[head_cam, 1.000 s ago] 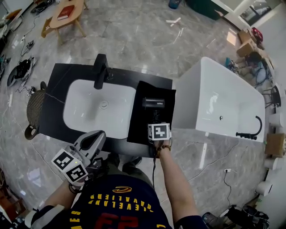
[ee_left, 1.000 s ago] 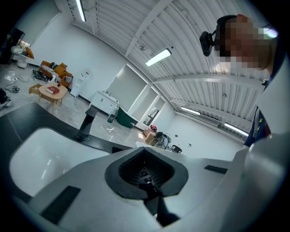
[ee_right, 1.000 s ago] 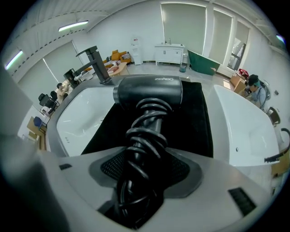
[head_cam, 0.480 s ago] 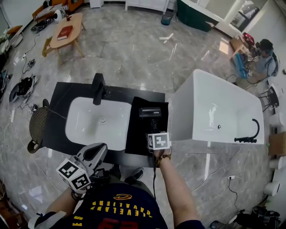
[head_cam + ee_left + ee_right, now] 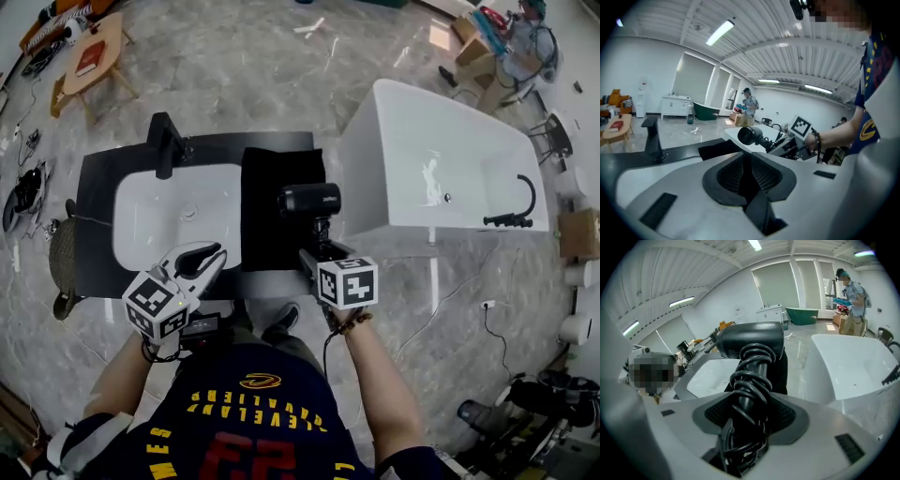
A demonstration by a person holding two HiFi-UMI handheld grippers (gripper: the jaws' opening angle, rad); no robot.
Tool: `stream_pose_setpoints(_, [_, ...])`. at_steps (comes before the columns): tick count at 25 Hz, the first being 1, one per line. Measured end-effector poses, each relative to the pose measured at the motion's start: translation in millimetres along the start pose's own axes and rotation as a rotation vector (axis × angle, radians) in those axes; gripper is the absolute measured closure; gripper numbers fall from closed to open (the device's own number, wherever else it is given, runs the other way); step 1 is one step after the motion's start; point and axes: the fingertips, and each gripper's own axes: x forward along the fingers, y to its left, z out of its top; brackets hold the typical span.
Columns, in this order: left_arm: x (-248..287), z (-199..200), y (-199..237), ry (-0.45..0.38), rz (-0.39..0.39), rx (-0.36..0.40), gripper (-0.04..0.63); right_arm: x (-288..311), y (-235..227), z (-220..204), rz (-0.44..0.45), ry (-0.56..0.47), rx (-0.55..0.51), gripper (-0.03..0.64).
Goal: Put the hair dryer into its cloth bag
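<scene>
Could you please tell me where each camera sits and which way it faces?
Head view: on the person's head, facing steeply down at the sink; shows torso, forearms, left gripper, right gripper.
Left gripper view: on that gripper, along its shut, empty jaws; shows the right forearm.
Right gripper view: on that gripper, along jaws clamped on the hair dryer, toward the sink.
Shared: all show the hair dryer.

Cloth bag (image 5: 267, 187) flat on countertop (image 5: 98, 187), bare toward 9 o'clock, hair dryer (image 5: 309, 199) over its 3 o'clock edge, faucet (image 5: 167, 145) at 10 o'clock, bathtub (image 5: 422, 141) beyond at 3 o'clock.
</scene>
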Motion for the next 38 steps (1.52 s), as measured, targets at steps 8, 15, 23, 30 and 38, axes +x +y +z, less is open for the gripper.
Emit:
stream_pose_setpoints(8, [80.4, -88.0, -28.2, 0.343, -0.234, 0.266, 0.535, -51.3, -11.3, -87.2, -0.048, 0.022, 0.136, 0.380])
stream_pose_setpoints(15, [117.7, -165.7, -52.0, 0.617, -0.398, 0.595, 0.535, -73.3, -1.1, -151.3, -0.069, 0.040, 0.235, 0.381])
stream_pose_setpoints(23, [147.6, -194.5, -50.6, 0.717, -0.382, 0.731, 0.535, -77.1, 19.3, -208.7, -0.073, 0.105, 0.285, 0.380])
stream_pose_setpoints(30, [148.7, -183.3, -48.3, 0.726, -0.365, 0.642, 0.568, -72.5, 35.4, -224.5, -0.056, 0.131, 0.294, 0.381])
stream_pose_setpoints(38, [136.7, -133.7, -46.0, 0.597, -0.429, 0.330, 0.568, -58.3, 47.3, -229.9, -0.019, 0.181, 0.260, 0.380])
